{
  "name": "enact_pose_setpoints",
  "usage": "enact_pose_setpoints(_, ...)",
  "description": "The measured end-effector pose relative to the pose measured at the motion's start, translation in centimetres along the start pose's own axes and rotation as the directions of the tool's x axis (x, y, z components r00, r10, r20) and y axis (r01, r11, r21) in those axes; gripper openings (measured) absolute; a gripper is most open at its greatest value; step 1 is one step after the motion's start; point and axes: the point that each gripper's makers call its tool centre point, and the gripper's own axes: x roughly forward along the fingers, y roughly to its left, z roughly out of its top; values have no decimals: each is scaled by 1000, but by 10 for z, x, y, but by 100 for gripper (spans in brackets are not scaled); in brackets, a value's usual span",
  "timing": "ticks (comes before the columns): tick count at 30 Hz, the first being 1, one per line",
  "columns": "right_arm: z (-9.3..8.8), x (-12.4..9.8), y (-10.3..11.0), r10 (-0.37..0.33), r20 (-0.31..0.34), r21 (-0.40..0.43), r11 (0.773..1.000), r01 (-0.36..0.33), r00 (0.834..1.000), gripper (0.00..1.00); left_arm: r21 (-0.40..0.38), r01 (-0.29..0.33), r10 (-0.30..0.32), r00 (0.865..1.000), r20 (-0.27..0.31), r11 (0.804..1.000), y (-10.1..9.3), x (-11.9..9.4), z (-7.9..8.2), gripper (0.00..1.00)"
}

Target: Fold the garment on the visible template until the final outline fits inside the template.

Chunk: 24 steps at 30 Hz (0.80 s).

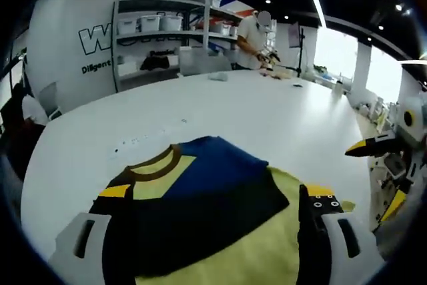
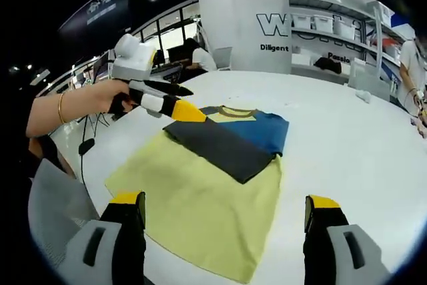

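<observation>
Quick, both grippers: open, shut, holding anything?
Left gripper: open, jaws wide apart over the shirt, holding nothing.
Right gripper: open, empty, hovering above the yellow lower part of the shirt.

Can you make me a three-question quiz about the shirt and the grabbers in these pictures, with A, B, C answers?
1. Where does the shirt lie?
A. On the white table
B. On a shelf
C. On the floor

2. What colour is the shirt's big lower part?
A. Red
B. Yellow
C. Green

3. How do the jaws of the right gripper stand?
A. Shut on the shirt
B. Shut on nothing
C. Open, holding nothing

Answers:
1. A, because the right gripper view shows the shirt spread flat on the white tabletop.
2. B, since the wide lower part is pale yellow, with a dark band and a blue part folded near the collar.
3. C, as its two yellow-tipped jaws stand wide apart with nothing between them; the left gripper is open too, above the shirt.
</observation>
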Motion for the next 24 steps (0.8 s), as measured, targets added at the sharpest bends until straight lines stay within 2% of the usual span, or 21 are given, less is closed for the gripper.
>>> enact_pose_setpoints(4,9,8,-7,6,11,3,1000,-6,1000,99,-34,-16,16,1000,11,999,14,-11,-7,99)
enact_pose_setpoints(7,15,16,-13,0,11,-5,1000,0,1000,99,-37,-37,37,999,9,999,25,-18,-14,99)
enact_pose_setpoints(10,21,25,-19,-4,9,-6,1000,4,1000,98,-35,-77,77,997,-1,996,41,-26,-23,93)
enact_pose_setpoints(13,27,31,-20,1,17,2,1000,-1,1000,98,-33,-96,96,995,4,995,54,-35,-31,94)
enact_pose_setpoints(17,29,38,-22,3,8,1,1000,-3,1000,98,-34,-110,109,994,-16,993,69,-44,-48,92)
enact_pose_setpoints(20,27,46,-28,-26,-20,-39,999,25,999,97,-31,-132,131,991,-39,991,83,-52,-62,91)
enact_pose_setpoints(24,31,57,-34,-18,-23,-19,1000,18,1000,96,-41,-156,154,986,-58,987,99,-61,-77,85)
